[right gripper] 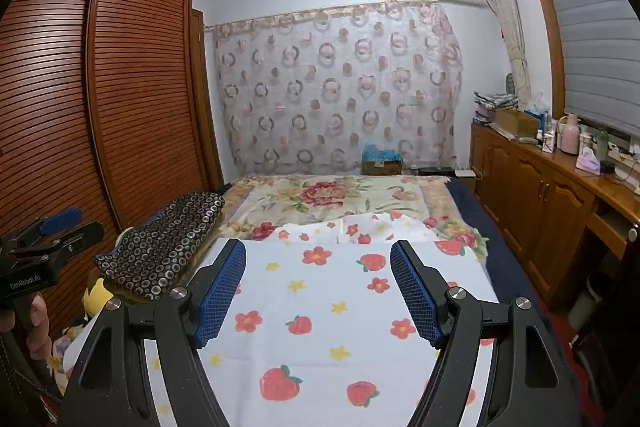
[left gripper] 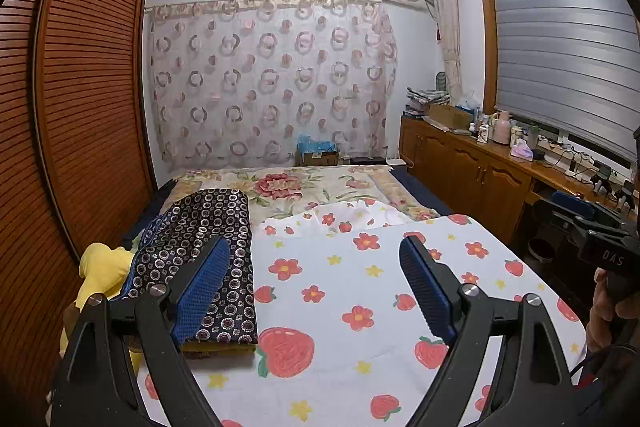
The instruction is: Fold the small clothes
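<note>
Dark, ring-patterned folded clothes (left gripper: 208, 259) lay stacked at the left edge of the strawberry-print sheet (left gripper: 360, 307), over a yellow garment (left gripper: 102, 273). Left gripper (left gripper: 316, 267) and right gripper (right gripper: 318, 275) hovered wide apart-jawed, holding nothing.

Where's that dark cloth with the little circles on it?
The dark circle-patterned cloth lies folded at the left edge of the strawberry-print sheet in both wrist views, with a yellow garment on its left.
</note>
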The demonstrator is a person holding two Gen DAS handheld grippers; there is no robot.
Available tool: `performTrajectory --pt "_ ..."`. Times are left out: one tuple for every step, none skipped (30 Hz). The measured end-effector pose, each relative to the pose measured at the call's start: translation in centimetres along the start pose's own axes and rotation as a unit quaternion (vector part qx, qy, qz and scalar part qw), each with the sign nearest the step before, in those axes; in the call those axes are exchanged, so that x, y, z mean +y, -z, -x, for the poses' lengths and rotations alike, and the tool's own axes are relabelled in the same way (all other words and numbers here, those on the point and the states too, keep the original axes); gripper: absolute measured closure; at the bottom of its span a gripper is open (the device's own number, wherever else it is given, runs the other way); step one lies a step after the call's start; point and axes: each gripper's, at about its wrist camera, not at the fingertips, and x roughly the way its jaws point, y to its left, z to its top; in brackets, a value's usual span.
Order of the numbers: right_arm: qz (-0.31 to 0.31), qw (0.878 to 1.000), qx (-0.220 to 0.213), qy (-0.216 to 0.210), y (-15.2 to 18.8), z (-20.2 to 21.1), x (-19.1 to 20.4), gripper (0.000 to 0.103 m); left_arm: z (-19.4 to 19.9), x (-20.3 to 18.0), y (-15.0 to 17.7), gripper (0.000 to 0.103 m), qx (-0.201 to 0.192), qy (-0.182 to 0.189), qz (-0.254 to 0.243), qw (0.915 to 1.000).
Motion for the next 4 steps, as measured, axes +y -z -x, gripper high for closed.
performTrajectory --pt "0.0 1.0 0.0 0.0 0.0 0.01 -0.05 0.026 0.03 -0.01 0.01 0.016 0.0 -0.001 0.0 1.0" --pt "0.0 1.0 0.0 -0.001 -0.01 0.01 -0.11 0.026 -0.01 0.01 0.05 0.016 -0.001 0.0 0.0 1.0" --pt "0.0 1.0 0.0 -0.001 0.0 0.03 -0.14 0.026 -0.08 0.01 0.1 0.016 0.0 0.0 0.0 1.0" --pt "0.001 1.0 0.0 -0.001 -0.02 0.01 -0.16 0.026 0.03 0.02 0.01 0.016 -0.001 0.0 0.0 1.0"
